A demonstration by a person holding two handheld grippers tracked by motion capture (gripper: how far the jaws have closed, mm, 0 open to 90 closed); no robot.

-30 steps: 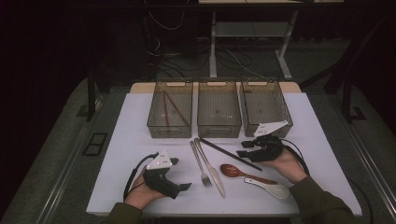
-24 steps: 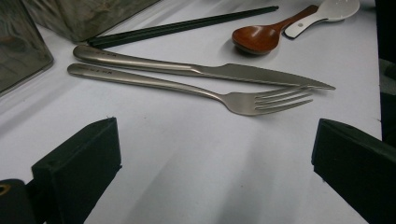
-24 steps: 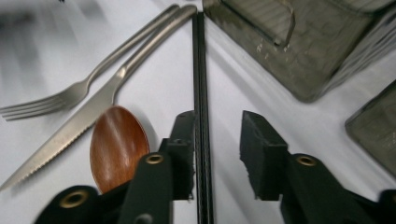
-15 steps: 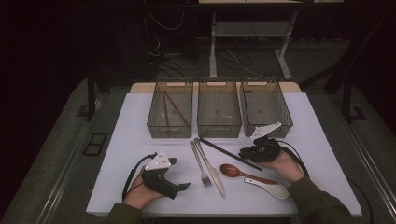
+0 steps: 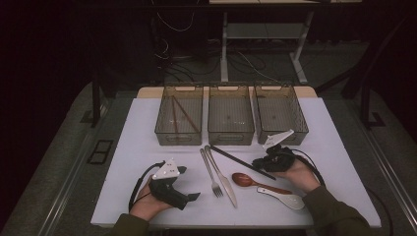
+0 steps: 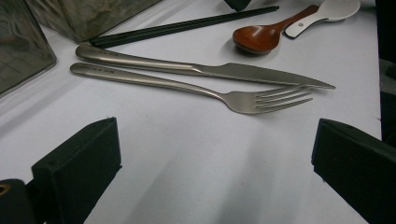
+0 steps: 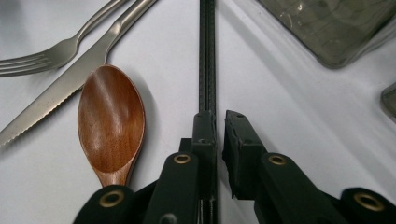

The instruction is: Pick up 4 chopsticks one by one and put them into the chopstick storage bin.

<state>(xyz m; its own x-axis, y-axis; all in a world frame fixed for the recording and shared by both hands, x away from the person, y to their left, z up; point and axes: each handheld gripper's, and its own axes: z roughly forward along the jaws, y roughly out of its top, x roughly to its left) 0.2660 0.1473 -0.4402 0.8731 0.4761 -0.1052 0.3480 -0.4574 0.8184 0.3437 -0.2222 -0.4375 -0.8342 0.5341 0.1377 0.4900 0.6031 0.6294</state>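
A pair of black chopsticks [image 5: 236, 160] lies slanted on the white table, in front of the bins. My right gripper [image 5: 261, 163] sits low at their near end. In the right gripper view its jaws [image 7: 218, 119] have just been closing and now pinch the chopsticks [image 7: 207, 56], which run straight ahead from between them. My left gripper [image 5: 191, 196] rests on the table at the front left, held by a hand. Its jaws [image 6: 215, 154] stand wide open with nothing between them, facing the fork [image 6: 261, 98] and knife [image 6: 224, 70].
A fork [image 5: 210, 174] and knife [image 5: 223, 179] lie side by side mid-table. A wooden spoon [image 5: 246, 180] and a white spoon [image 5: 285, 197] lie near the right hand. Three clear bins stand behind: the left bin [image 5: 179, 135] holds brown chopsticks, then the middle bin [image 5: 231, 135] and the right bin [image 5: 280, 132].
The right gripper has settled slightly lower and leftward onto the black chopsticks, and its jaws have closed around them. The left gripper has stayed put.
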